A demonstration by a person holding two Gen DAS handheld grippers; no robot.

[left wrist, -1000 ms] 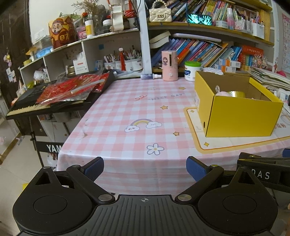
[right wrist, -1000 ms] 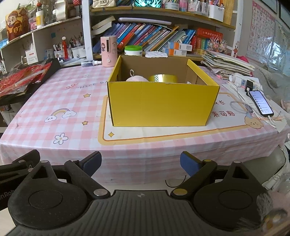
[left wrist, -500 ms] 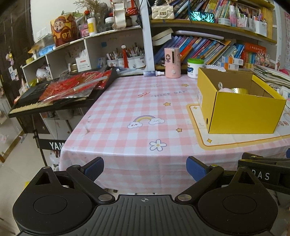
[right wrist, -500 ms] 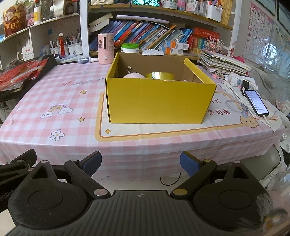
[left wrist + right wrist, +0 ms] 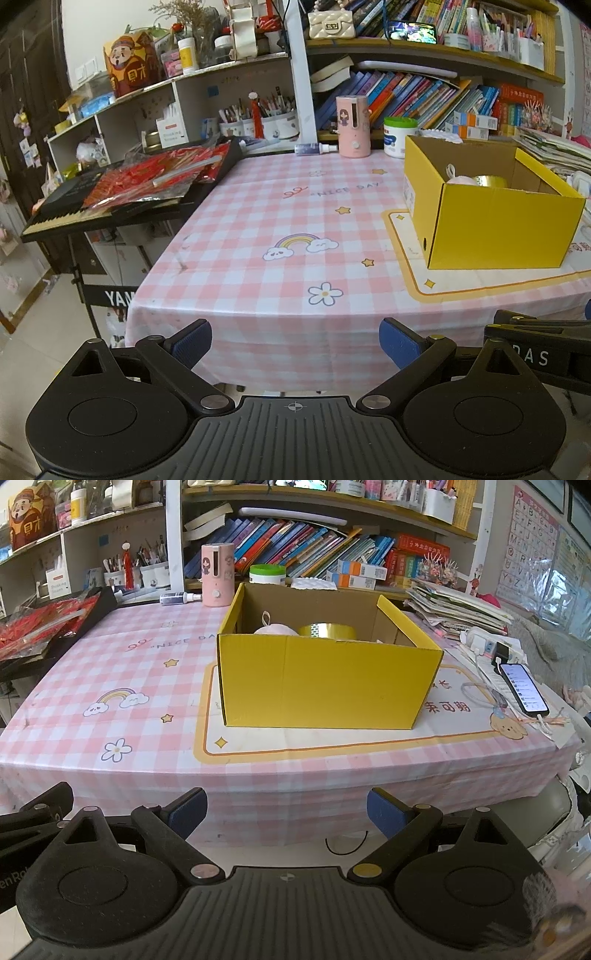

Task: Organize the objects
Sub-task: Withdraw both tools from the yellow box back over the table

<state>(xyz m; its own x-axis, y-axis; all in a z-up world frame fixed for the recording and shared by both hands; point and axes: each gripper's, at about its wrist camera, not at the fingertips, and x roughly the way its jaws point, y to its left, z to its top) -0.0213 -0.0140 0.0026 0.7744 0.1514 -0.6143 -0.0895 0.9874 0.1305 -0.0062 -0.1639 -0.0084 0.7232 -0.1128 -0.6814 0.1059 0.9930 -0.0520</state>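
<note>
At the far left a black keyboard (image 5: 74,218) carries red packets (image 5: 155,177). Next comes the desk (image 5: 258,206) with its pink checked cloth. The left claw (image 5: 295,341) hangs before the desk's near edge, its blue pads wide apart and holding nothing. More to the right, a yellow box (image 5: 325,679) stands on a cream mat (image 5: 332,742); inside it lie a pink soft thing (image 5: 275,628) and a tape roll (image 5: 327,630). The right claw (image 5: 286,810) is also spread apart and empty. A phone (image 5: 522,688) lies near the desk's right edge.
</note>
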